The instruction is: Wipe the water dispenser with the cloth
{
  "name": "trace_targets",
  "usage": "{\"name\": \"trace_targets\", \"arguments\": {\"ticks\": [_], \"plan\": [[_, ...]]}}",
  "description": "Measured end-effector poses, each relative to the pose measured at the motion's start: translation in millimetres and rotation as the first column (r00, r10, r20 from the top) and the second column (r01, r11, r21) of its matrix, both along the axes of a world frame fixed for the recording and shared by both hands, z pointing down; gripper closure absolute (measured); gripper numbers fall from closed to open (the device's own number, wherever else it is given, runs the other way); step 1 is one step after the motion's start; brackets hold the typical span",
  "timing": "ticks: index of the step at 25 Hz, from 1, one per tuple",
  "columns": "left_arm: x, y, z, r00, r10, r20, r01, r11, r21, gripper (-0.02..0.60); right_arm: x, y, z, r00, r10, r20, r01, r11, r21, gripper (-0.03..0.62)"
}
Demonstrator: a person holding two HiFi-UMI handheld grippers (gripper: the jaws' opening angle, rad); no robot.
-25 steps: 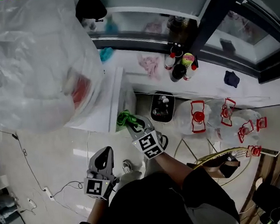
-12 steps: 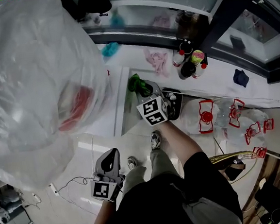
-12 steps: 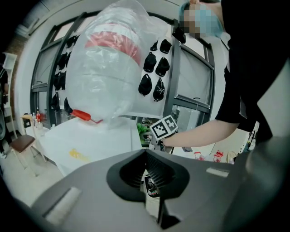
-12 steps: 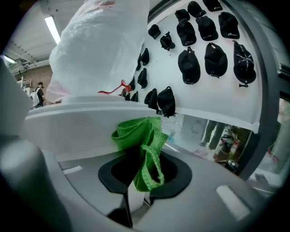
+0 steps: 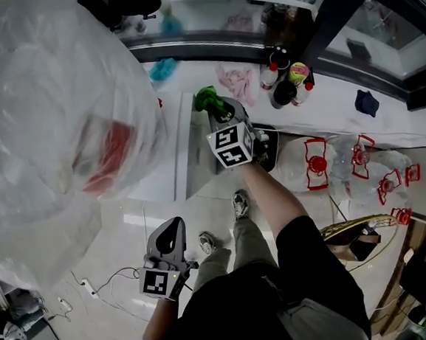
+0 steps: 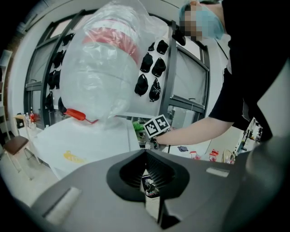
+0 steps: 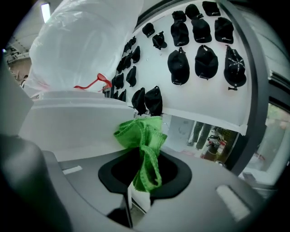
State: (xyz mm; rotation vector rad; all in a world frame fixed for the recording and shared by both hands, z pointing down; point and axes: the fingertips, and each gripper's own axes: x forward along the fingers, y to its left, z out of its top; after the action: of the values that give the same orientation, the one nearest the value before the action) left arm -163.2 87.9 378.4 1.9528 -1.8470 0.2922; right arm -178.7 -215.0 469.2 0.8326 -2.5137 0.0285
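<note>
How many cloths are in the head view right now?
4: a green cloth in the right claw, a pink cloth and a teal cloth on the white ledge beyond it, a dark blue cloth far right. The plastic bag may hide more.

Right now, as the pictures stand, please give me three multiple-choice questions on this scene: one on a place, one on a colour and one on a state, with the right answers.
1. Where is the cloth?
A. on the floor
B. between the jaws of the right gripper
C. on a chair

2. What colour is the cloth?
A. green
B. blue
C. white

3. What does the left gripper hold?
A. a bottle
B. the cloth
C. nothing

Answers: 1 B, the right gripper view shows the cloth pinched in the jaws. 2 A, it is bright green in the right gripper view and in the head view. 3 C, the left gripper view shows nothing between its jaws.
</note>
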Motion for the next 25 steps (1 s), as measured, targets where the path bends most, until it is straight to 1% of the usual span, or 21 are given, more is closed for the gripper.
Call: {"name": "trace_targets", "arguments": {"ticks": [2,5,10,13,16,20,22,25], "plan": [[2,3,-1,1.0,0.019,-0.001,-0.019,1.0,0.004,0.584,14,20,-5,1.0,0.004,0.021,-0.004,1.0,0.009,0.511],[6,9,-2,0.998,0.064,0.0,-0.064,0.998,0.01,0.584,40,65,-11,0.998,-0.018,0.055,0.017,1.0,0.013,0.511],[13,13,-3,0.988,0.152,0.002,-0.152,0.988,0.023,0.584,71,154,-2,0.996,-0.054,0.074,0.056,0.998,-0.025,0.511],[19,14,-5,0.979,0.205,0.008,-0.205,0.978,0.034,0.584,81,202,16,0.996,-0.056,0.071,0.061,0.995,-0.074,0.511],[28,20,-3,0.969,0.245,0.008,-0.246,0.969,0.027,0.584,85,241,36,0.995,-0.038,0.096,0.052,0.986,-0.156,0.511],[35,28,1,0.969,0.247,0.015,-0.247,0.969,0.01,0.584,72,263,52,0.99,-0.051,0.131,0.078,0.976,-0.205,0.511],[34,29,2,0.972,0.236,0.019,-0.236,0.972,0.003,0.584,63,260,59,0.988,-0.045,0.149,0.079,0.97,-0.231,0.511],[32,22,1,0.976,0.218,0.025,-0.218,0.976,0.0,0.584,55,237,67,0.987,-0.02,0.162,0.064,0.961,-0.269,0.511]]}}
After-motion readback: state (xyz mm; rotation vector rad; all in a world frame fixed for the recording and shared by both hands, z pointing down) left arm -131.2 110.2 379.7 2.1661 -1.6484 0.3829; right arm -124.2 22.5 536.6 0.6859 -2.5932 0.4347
